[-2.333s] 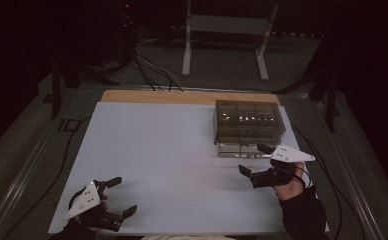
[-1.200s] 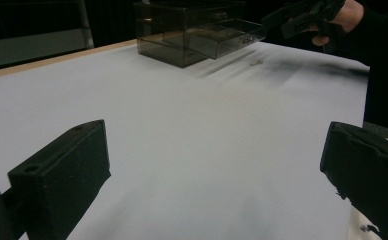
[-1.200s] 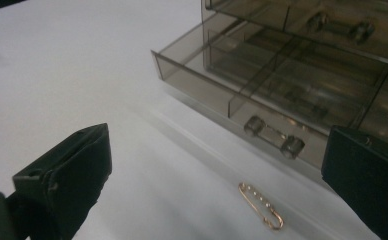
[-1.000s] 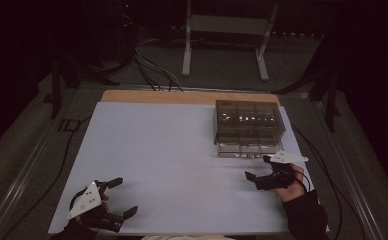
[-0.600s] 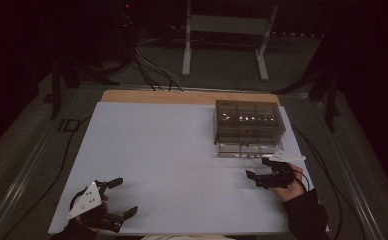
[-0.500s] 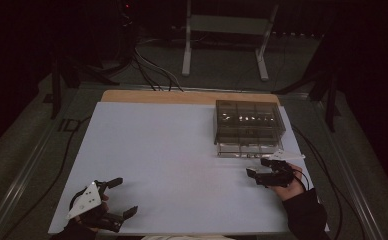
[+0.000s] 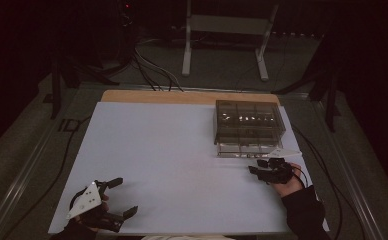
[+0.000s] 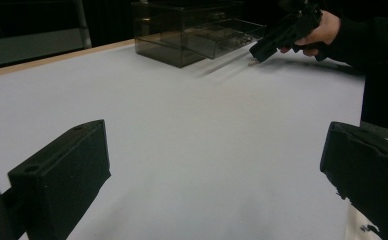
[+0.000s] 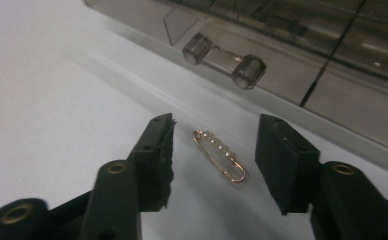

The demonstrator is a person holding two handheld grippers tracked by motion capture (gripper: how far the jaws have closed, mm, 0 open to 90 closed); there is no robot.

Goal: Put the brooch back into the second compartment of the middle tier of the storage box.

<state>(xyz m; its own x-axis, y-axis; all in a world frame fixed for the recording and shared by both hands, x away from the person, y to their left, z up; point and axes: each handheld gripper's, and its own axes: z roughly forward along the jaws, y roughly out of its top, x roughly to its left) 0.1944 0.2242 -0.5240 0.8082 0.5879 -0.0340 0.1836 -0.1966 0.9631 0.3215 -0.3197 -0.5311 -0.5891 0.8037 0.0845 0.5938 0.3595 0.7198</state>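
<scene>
A small gold pin (image 9: 220, 156) set with clear stones lies flat on the white table, just in front of the smoky clear drawer box (image 7: 248, 127). My right gripper (image 9: 214, 157) is lowered over it, one jaw on each side, and its jaws have just been closing; the pads stand apart from the pin. In the high view this right gripper (image 7: 262, 171) sits at the box's near right corner. My left gripper (image 7: 118, 196) rests wide open at the near left of the table, nothing between its jaws (image 8: 217, 175).
The drawer box has a clear bar handle (image 9: 224, 57) on its front, close above the pin. The white sheet (image 7: 172, 160) covers the table, with a wooden strip (image 7: 182, 96) at the far edge. Cables trail off both sides.
The right gripper has come down toward the table by the box's near corner and its jaws have narrowed around the pin. The left gripper has stayed put.
</scene>
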